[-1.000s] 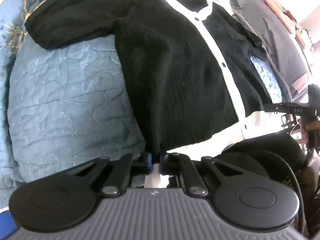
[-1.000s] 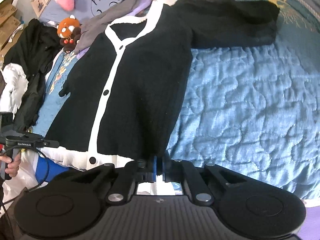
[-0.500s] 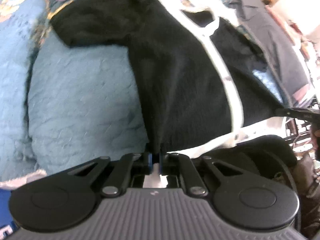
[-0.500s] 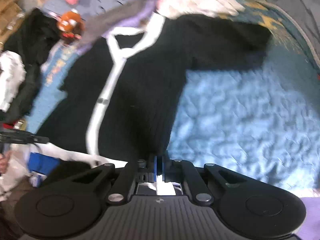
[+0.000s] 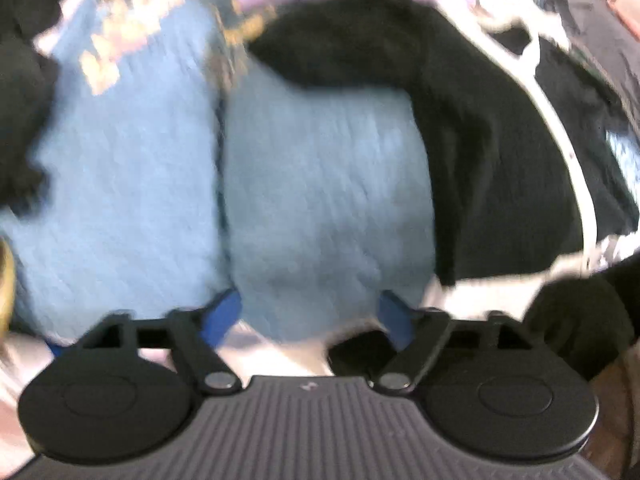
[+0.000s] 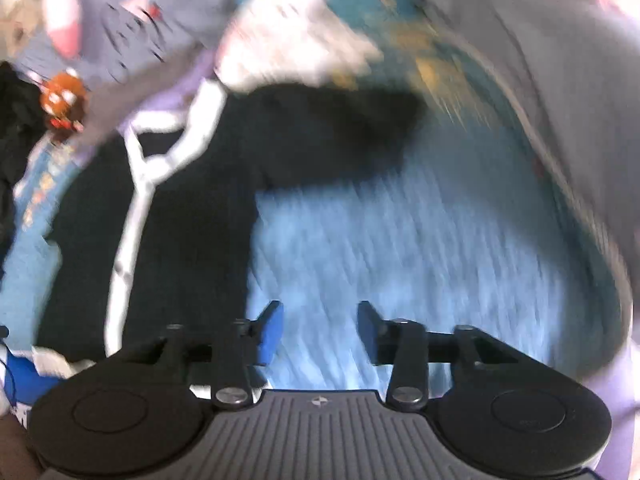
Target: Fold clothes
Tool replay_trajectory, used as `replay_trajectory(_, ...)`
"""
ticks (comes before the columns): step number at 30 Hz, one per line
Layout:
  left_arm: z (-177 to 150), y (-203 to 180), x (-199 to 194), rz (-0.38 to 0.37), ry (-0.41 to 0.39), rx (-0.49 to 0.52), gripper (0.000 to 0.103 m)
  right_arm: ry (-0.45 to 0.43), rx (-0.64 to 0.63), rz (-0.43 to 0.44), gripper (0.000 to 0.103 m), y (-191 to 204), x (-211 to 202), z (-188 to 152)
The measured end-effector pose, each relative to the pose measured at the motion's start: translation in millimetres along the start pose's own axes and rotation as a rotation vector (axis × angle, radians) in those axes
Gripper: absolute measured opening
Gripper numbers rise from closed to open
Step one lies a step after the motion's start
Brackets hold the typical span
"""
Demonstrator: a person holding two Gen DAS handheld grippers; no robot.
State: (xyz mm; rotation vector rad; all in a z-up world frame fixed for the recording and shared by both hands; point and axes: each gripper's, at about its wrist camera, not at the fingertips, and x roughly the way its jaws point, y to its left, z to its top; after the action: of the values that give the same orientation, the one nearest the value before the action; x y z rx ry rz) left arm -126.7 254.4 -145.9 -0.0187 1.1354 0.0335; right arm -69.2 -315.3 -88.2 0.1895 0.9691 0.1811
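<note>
Surface: light blue quilted bedspread (image 5: 320,184).
Garment: black knit cardigan with white trim (image 5: 492,168), spread flat, one sleeve out sideways.
Your left gripper (image 5: 310,312): jaws opening, empty; cardigan to its right.
Your right gripper (image 6: 320,328): jaws opening, empty; cardigan to its left.

We can't read any text in either view, both too blurred. Upper left of the right wrist view, a grey cloth (image 6: 132,36) has dark script-like marks, but no letters make out. A small light emblem sits on each gripper body, bottom centre of each view; it's a symbol, not a word. No nos., labels or brands legible.
</note>
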Motion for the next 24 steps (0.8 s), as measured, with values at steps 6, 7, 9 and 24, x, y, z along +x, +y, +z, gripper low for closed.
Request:
replay_trajectory(6,100.2,-32.3,12.7,-0.109,-0.187,0.036,0.102,-0.098,-0.256,0.082,0.061,90.5,41.5,72.9)
replay_trajectory(7,119.2,-45.4,20.6,-0.117,-0.208,0.076,0.102,-0.105,-0.322,0.068,0.061,108.4,52.4,82.8)
replay_trajectory(9,155.3,-72.3,40.8,-0.086,-0.221,0.176,0.103,-0.115,-0.445,0.011,0.061,133.6,71.6,95.3)
replay_trajectory(24,274.0,-148.0,152.0,-0.361,-0.126,0.795,0.103,-0.146,-0.477,0.03,0.071,107.0,102.9,110.4)
